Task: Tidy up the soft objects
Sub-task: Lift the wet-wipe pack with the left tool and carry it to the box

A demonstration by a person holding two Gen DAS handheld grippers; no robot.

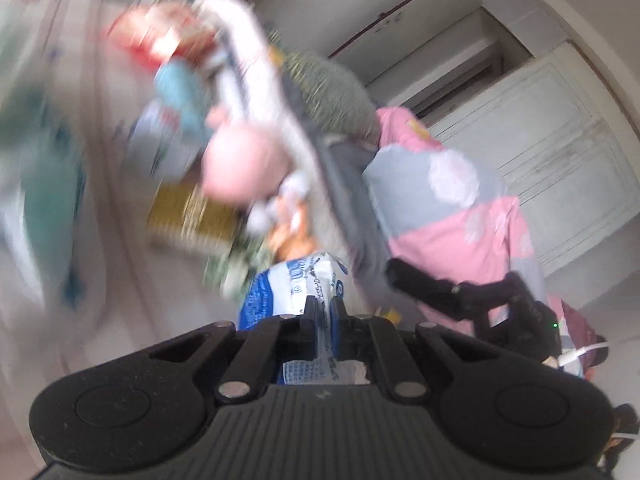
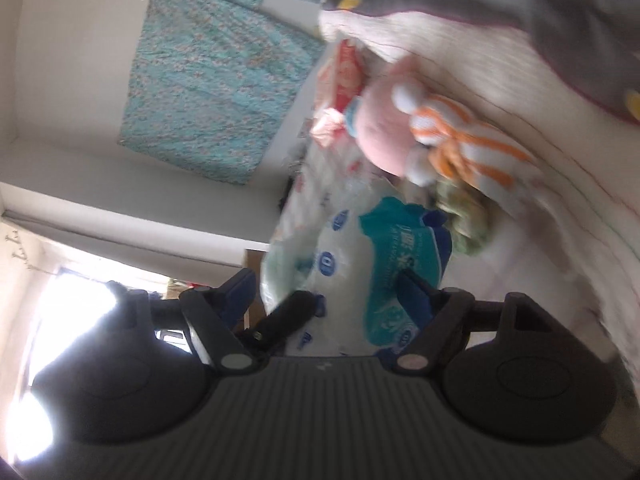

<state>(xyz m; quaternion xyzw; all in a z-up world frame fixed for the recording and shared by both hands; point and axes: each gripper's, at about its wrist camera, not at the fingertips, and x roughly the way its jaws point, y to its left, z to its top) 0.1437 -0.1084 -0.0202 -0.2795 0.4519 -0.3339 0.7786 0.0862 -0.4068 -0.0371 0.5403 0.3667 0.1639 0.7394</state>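
The left tongs (image 1: 323, 312) pinched a blue-and-white plastic pack (image 1: 296, 280). The right tongs (image 2: 332, 288) stood spread around a teal-and-white tissue pack (image 2: 384, 264), near a pink plush toy (image 2: 380, 128).

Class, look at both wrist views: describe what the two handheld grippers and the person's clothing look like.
Both grippers are black: a ribbed central body, round side housings, silver pivot pins. The left gripper has dark fingers; the right gripper has blue fingers. In the left view it shows a green light and white cable. The sleeve is pink and grey with white patches.

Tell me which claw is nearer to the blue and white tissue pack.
Left. The left claw is shut on the blue and white tissue pack. The right claw is open around a larger green and white pack beside it.
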